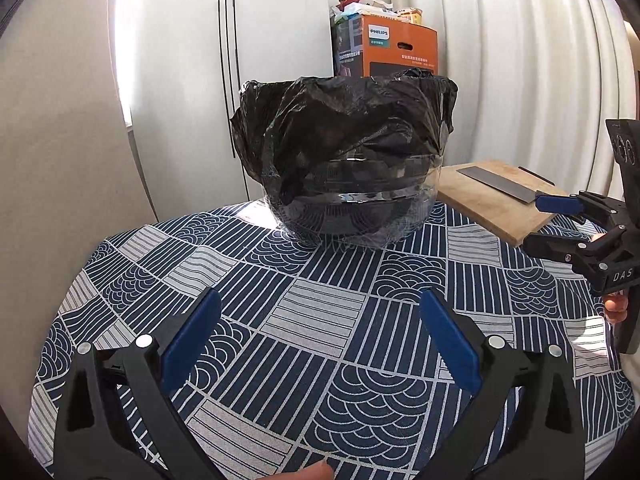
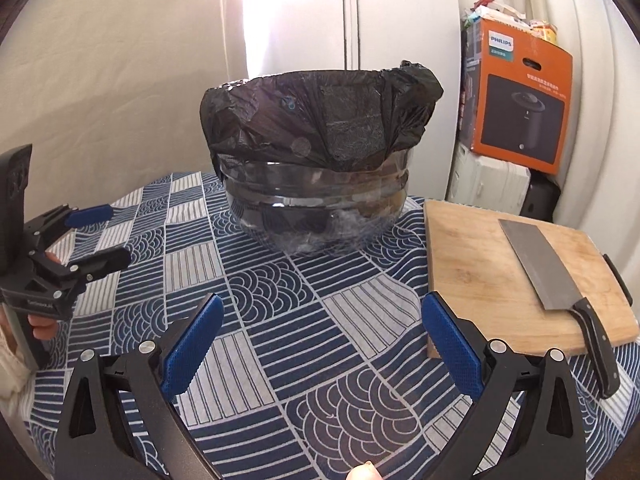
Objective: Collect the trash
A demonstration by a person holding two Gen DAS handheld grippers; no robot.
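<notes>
A clear round bin [image 1: 344, 208] lined with a black trash bag [image 1: 340, 124] stands on the patterned tablecloth, straight ahead in both views; the bin [image 2: 316, 216] and its bag [image 2: 320, 120] fill the middle of the right wrist view. My left gripper [image 1: 320, 312] hovers open above the cloth, short of the bin, with nothing between its blue pads. It appears again at the left edge of the right wrist view [image 2: 108, 236]. My right gripper [image 2: 320, 316] is also open and empty, near the cutting board; it shows at the right edge of the left view [image 1: 540, 220]. No loose trash is visible.
A wooden cutting board [image 2: 480, 264] with a cleaver [image 2: 548, 276] lies to the right of the bin. An orange box [image 2: 520, 104] stuffed with packaging stands behind, beside white curtains. The blue and white tablecloth [image 1: 320, 340] covers a round table with its edge near me.
</notes>
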